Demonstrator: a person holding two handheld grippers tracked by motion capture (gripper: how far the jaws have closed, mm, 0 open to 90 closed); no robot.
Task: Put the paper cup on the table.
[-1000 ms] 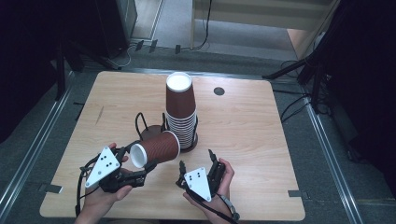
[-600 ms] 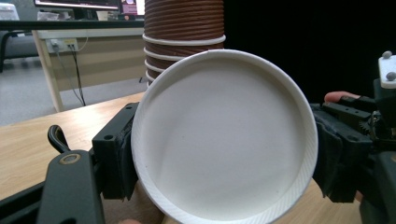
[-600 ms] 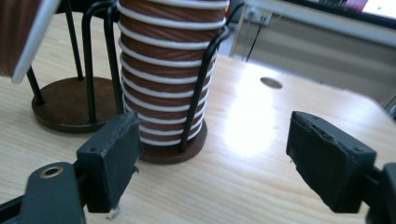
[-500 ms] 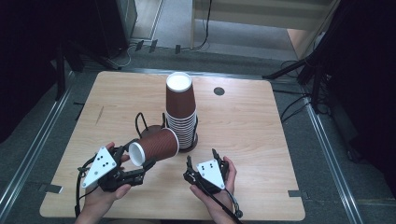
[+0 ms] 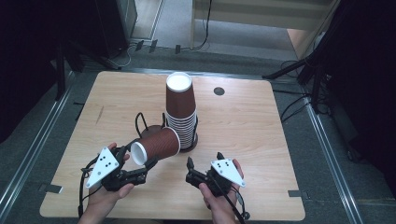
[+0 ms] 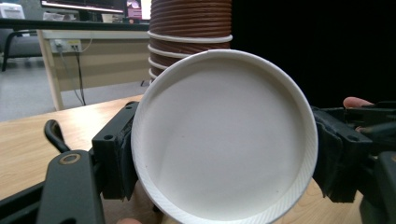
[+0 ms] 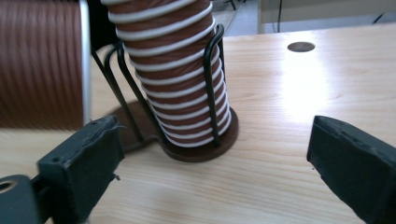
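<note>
A tall stack of upturned brown paper cups [image 5: 180,112] stands in a black wire holder [image 7: 212,79] at the table's middle. In front of it, a single brown cup [image 5: 156,143] lies on its side above the table. My left gripper [image 5: 137,158] is shut on the cup near its white end, which faces the camera in the left gripper view, one jaw on either side of it [image 6: 224,140]. My right gripper [image 5: 204,159] is open to the right of that cup and points at the holder's base [image 7: 201,149]. There is nothing between its jaws.
A small round hole [image 5: 219,91] sits in the wooden table [image 5: 261,130] behind and to the right of the stack. Black stands and cables surround the table on the floor. Both hands are close to the table's front edge.
My right gripper has shifted a little to the right and stays open. The left gripper and its cup have barely moved.
</note>
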